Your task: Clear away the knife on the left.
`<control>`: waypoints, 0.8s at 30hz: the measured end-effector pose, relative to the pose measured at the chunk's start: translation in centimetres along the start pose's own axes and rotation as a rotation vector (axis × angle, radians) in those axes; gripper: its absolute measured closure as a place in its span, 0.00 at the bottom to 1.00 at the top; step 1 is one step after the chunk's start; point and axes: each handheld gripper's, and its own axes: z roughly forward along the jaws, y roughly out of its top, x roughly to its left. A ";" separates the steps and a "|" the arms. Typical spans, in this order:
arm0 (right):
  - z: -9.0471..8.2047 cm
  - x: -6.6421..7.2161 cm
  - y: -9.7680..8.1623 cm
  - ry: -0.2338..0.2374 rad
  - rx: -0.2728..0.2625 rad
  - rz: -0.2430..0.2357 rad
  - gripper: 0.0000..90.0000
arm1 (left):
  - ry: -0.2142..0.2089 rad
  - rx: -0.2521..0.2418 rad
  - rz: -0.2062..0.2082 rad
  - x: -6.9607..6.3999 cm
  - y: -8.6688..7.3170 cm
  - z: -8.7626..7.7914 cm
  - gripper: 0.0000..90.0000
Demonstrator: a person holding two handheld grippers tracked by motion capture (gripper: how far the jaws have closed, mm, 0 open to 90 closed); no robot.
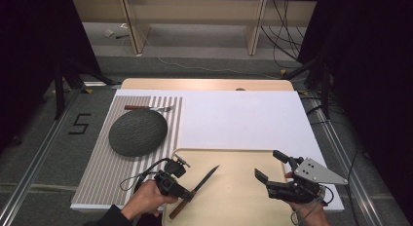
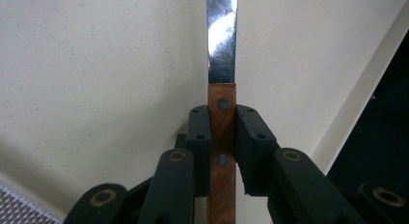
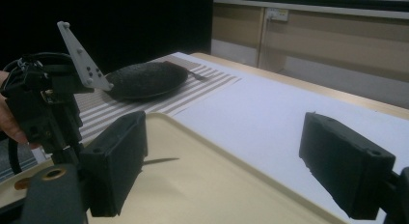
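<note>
The left tongs [image 1: 187,193] are clamped on the brown wooden handle of a knife [image 1: 204,179], whose blade slants out over the near left part of the cream tray [image 1: 234,197]. The right tongs [image 1: 270,166] stand wide apart with nothing between them, above the tray's right side.

A pale wooden table [image 1: 204,84] runs across the middle of the high view, its bare edge peeking out along the top. On it lies a white sheet [image 1: 243,121], covering nearly everything. At the left of the frame sits a grey striped placemat [image 1: 104,167]. Down at bottom centre, a cream tray [image 1: 234,187] rests on the sheet, its corner just beside the placemat.
</note>
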 end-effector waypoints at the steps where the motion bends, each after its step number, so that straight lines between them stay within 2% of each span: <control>1: 0.0 0.0 0.0 0.000 -0.001 0.000 0.20 | 0.001 -0.002 -0.004 0.0 0.0 0.0 0.85; 4: 0.0 0.0 0.0 0.000 -0.002 -0.002 0.20 | -0.007 -0.001 -0.020 0.2 -0.2 0.2 0.85; 12: 0.0 0.0 0.0 0.000 0.002 -0.002 0.20 | 0.007 0.022 -0.044 0.2 -0.4 1.0 0.85; 16: 0.0 0.0 0.0 0.000 0.000 0.000 0.20 | 0.011 0.015 -0.029 0.0 -0.5 1.0 0.84; 17: 0.0 0.0 0.0 0.000 -0.001 0.000 0.20 | 0.006 0.003 -0.033 -0.1 -0.5 1.0 0.72; 18: 0.0 0.0 0.0 0.000 -0.001 0.000 0.20 | 0.002 -0.013 -0.030 -0.1 -0.5 0.8 0.72; 19: 0.0 0.0 0.0 0.000 -0.001 0.001 0.20 | -0.018 -0.054 -0.014 -0.5 -0.4 0.3 0.57; 20: 0.0 0.0 0.0 0.000 -0.001 0.001 0.20 | -0.018 -0.054 -0.014 -0.5 -0.4 0.3 0.52; 21: 0.0 0.0 0.0 0.001 0.000 0.001 0.20 | -0.014 -0.080 0.004 -0.8 -0.3 -0.1 0.52; 22: 0.0 0.0 0.0 0.002 0.001 0.000 0.20 | -0.011 -0.110 0.018 -1.0 -0.3 -0.4 0.45; 24: 0.0 0.0 0.0 0.003 0.000 0.000 0.20 | -0.021 -0.175 0.055 -1.5 -0.2 -0.8 0.43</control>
